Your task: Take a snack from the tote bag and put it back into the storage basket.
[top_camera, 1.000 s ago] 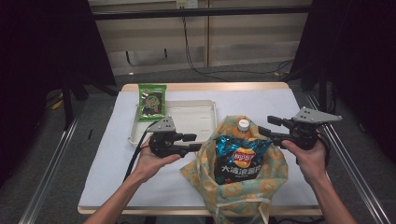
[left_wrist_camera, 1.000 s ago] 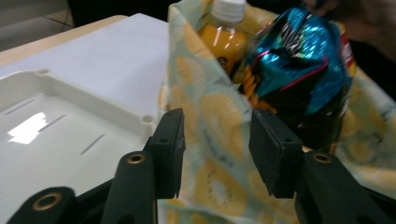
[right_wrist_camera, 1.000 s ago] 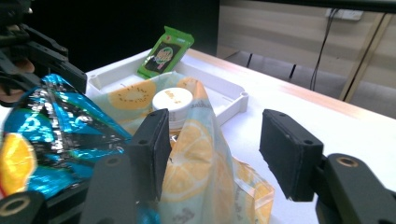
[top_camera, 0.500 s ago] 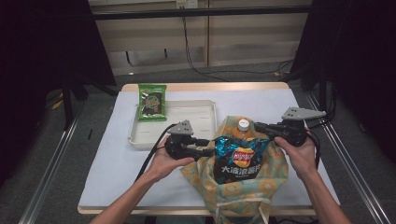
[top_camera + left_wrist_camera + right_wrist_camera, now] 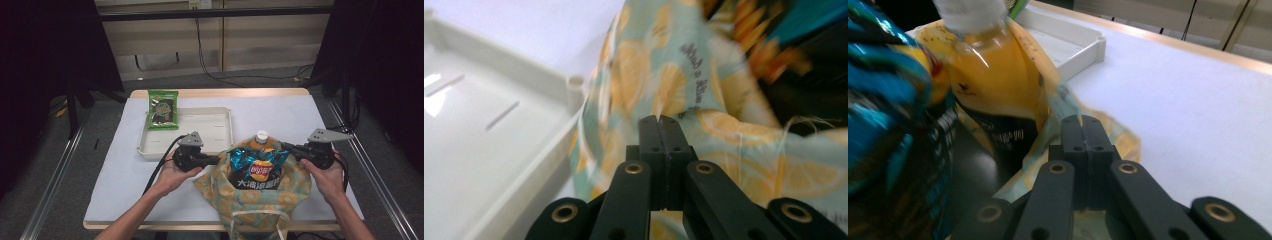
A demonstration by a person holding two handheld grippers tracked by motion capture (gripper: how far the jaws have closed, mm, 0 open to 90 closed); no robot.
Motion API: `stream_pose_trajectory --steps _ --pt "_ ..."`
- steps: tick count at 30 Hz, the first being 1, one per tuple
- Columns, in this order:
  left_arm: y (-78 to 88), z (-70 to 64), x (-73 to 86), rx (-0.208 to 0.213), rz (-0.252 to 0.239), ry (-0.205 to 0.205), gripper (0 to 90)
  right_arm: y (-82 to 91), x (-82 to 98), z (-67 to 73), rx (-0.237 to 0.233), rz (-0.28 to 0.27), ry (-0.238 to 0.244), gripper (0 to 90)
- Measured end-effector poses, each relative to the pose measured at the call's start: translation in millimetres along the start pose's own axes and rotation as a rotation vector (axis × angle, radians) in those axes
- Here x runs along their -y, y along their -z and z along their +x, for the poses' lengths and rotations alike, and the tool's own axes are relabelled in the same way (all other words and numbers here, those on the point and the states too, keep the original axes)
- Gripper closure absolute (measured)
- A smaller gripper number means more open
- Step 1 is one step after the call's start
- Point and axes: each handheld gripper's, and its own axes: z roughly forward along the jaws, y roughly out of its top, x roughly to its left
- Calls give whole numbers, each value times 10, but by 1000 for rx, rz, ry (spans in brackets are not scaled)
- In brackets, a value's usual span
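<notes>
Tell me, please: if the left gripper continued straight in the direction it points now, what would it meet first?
The left gripper is shut on the rim of the lemon-print cloth bag. Straight ahead comes more of that cloth, then probably the blue chip packet inside the bag, though depth is hard to judge.

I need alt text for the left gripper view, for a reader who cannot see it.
The left gripper has its black jaws shut on the rim of a lemon-print cloth bag. A white tray lies to the left, with its corner next to the bag.
</notes>
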Motion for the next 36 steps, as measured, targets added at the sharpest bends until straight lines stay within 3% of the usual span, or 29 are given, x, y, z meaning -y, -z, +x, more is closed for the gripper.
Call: stream_pose_trajectory --steps 3,6,9,12,14,20,27,30,33,34,36 --pt "19 -3 68 -20 39 -7 900 1 64 13 -10 -15 -8 900" --pt "8 14 170 -41 61 4 900 -35 120 -27 13 1 -5 900" --pt "73 83 188 -8 -1 49 900 -74 194 -84 9 -4 -40 900" --pt "149 110 92 9 -87 69 900 -80 144 -37 1 -28 -32 900" --pt "171 83 33 14 -123 58 874 -105 101 -23 -9 -44 -14 900" --pt "153 -43 -108 33 -174 26 664 -243 30 44 -32 -38 21 900" --pt "169 -88 -270 76 -232 30 552 -207 -30 49 -28 -70 20 900" --pt "115 -125 -298 86 -224 27 481 -233 -47 60 -35 -72 22 899" --pt "0 -160 -286 92 -177 13 435 -259 -48 83 -40 -67 31 894" --pt "-34 -168 -280 86 -159 5 460 -257 -48 85 -41 -66 30 890" --pt "-85 -169 -262 75 -126 -12 618 -240 -46 80 -44 -71 26 864"
